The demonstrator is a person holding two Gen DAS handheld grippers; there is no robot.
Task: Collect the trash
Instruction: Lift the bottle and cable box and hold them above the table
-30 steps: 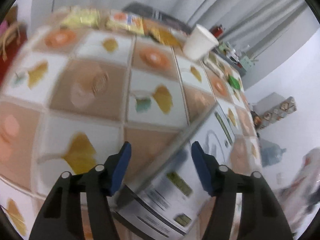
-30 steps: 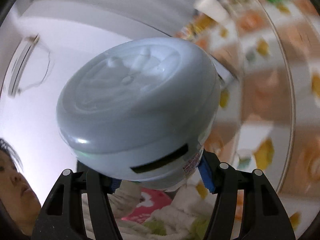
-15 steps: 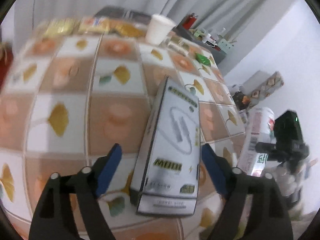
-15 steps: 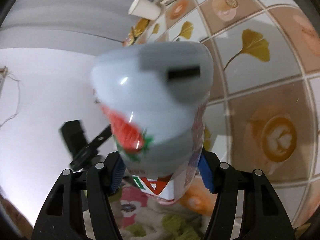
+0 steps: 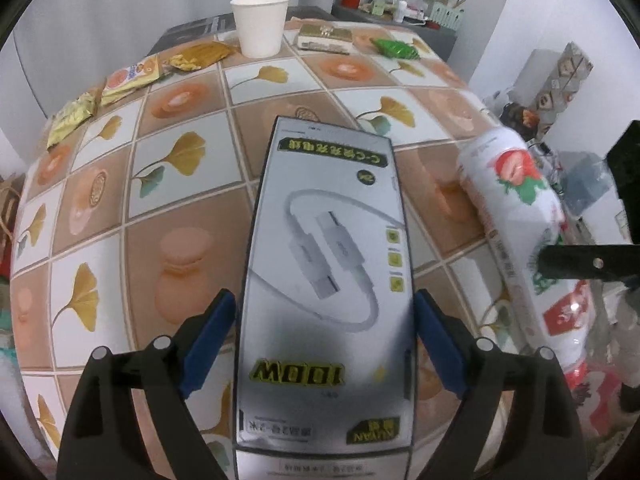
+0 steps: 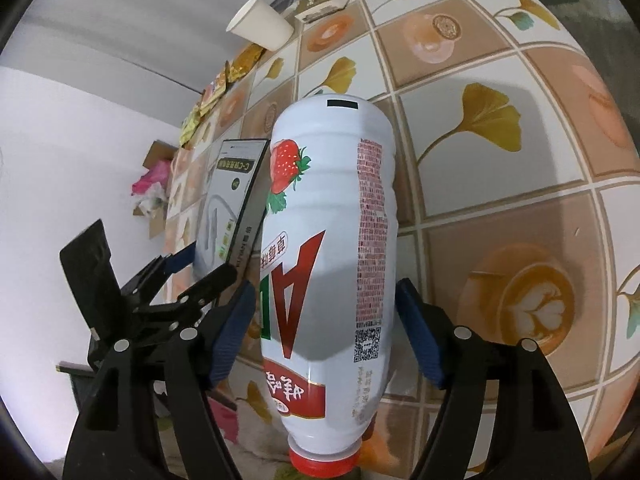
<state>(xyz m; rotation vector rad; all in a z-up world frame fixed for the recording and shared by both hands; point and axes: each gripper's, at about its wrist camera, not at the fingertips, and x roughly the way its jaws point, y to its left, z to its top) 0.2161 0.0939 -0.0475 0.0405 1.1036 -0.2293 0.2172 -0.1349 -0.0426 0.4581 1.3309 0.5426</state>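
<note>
Left gripper (image 5: 323, 336): jaws spread wide, just been opening; flat grey cable box (image 5: 326, 264) lies between the blue pads, left pad apart, right pad at its edge, contact unclear. Right gripper (image 6: 323, 334): jaws also just opening, white strawberry-print plastic bottle (image 6: 328, 248) between them, red cap nearest camera, gaps both sides. Left view alone shows the white paper cup's (image 5: 260, 24) mouth; contents hidden. Tiled table (image 5: 192, 92) beneath.

Cable box (image 5: 324, 280) looks like glossy cardboard. Strawberry drink bottle (image 6: 328, 264) is smooth white plastic, and the tablecloth (image 5: 192, 208) is shiny.
</note>
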